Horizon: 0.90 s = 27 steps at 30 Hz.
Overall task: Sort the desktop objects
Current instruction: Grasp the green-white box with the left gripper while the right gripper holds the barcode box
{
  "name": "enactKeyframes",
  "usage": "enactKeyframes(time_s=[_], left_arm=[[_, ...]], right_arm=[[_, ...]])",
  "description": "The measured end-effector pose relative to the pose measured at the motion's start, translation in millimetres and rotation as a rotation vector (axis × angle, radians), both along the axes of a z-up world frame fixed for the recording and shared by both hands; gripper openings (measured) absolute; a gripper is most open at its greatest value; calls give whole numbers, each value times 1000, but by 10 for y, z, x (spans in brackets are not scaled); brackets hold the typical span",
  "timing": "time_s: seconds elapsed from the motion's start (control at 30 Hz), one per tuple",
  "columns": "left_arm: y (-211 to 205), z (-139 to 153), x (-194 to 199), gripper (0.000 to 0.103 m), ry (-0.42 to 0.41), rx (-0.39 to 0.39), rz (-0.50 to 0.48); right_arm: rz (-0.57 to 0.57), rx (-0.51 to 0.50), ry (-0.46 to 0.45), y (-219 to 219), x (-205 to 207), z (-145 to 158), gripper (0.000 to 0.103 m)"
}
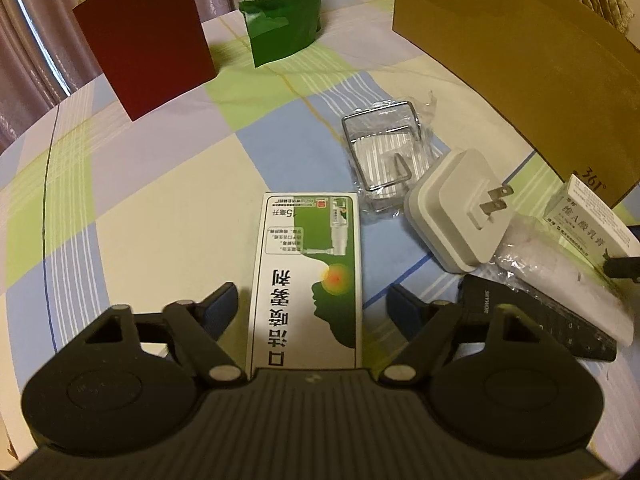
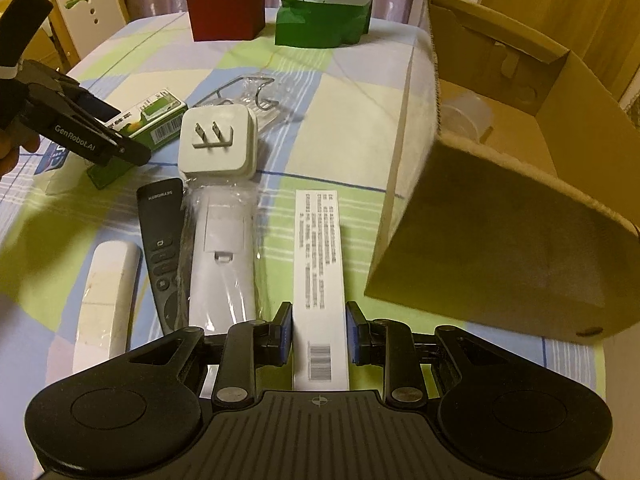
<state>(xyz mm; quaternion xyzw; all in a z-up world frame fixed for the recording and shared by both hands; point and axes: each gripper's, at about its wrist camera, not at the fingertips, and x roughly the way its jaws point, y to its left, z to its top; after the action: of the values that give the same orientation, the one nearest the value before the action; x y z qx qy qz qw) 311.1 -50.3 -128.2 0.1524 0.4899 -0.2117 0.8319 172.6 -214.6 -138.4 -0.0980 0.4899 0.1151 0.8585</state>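
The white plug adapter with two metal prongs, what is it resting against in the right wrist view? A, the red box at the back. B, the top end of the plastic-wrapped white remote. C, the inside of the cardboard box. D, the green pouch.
B: the white plug adapter with two metal prongs lies prongs up at the far end of the plastic-wrapped white remote, apart from the other three.

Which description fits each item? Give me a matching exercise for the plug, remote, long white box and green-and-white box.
1 plug
2 remote
3 long white box
4 green-and-white box

A between the left claw fingers
B between the right claw fingers
C prongs pointing up
D black, lying flat

Pairs: 1-C, 2-D, 3-B, 4-A
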Motion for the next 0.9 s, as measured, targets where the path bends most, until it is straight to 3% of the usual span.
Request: enactKeyframes(time_s=[0.07,0.2,0.43,0.9], left_arm=[[12,-9,12,69,5,-2,4],[20,-31,34,52,10,-2,6],[11,21,-1,51,-7,-3,-2],[53,470,-417,51,-61,-50,-15]], right_arm=[[1,1,3,5,33,-16,26],[-5,8,11,4,86,-40,26],[-44,21,4,-39,64,9,25],[-30,22,-56,37,-255,358,25]])
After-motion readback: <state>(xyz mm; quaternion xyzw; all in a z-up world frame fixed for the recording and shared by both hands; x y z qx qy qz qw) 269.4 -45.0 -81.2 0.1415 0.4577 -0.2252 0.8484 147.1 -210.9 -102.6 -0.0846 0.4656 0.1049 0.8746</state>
